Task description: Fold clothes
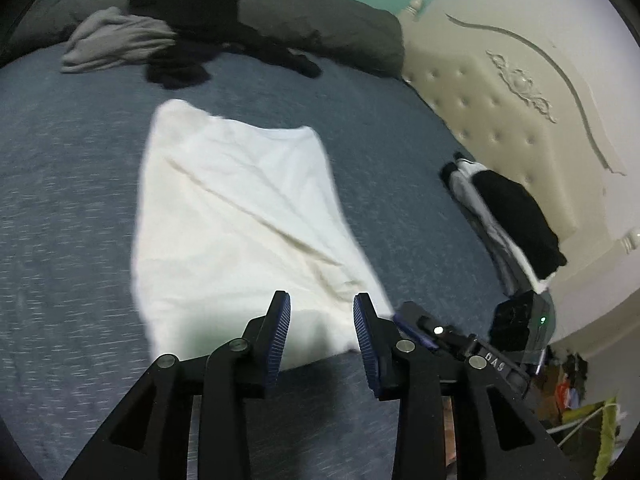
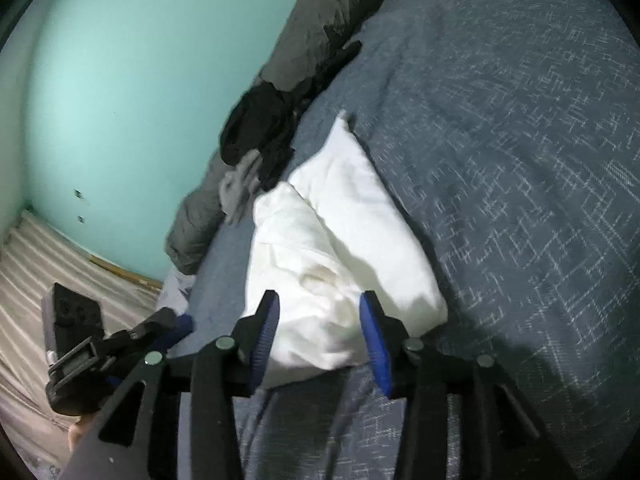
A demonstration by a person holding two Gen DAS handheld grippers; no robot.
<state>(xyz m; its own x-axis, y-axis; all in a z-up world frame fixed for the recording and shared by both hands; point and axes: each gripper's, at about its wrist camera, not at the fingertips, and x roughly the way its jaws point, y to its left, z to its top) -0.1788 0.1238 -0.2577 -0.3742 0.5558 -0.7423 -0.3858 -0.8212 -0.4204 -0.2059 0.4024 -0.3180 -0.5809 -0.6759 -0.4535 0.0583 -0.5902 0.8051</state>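
Observation:
A white garment (image 1: 240,208) lies folded into a long strip on the blue bedcover (image 1: 60,200). My left gripper (image 1: 320,304) hovers over its near end, open, with nothing between the blue pads. In the right wrist view the same white garment (image 2: 344,232) shows a doubled, puffy near end. My right gripper (image 2: 319,300) stands open just above that end, its pads clear of the cloth. Each gripper shows in the other's view: the right gripper (image 1: 436,332) at the garment's right corner, the left gripper (image 2: 120,344) at the bed's edge.
A heap of black clothes (image 1: 188,28) and a grey garment (image 1: 116,40) lie against a grey bolster (image 1: 320,28) at the far side. A folded stack of black and grey clothes (image 1: 516,220) sits by the cream headboard (image 1: 520,92). A teal wall (image 2: 140,100) is beyond.

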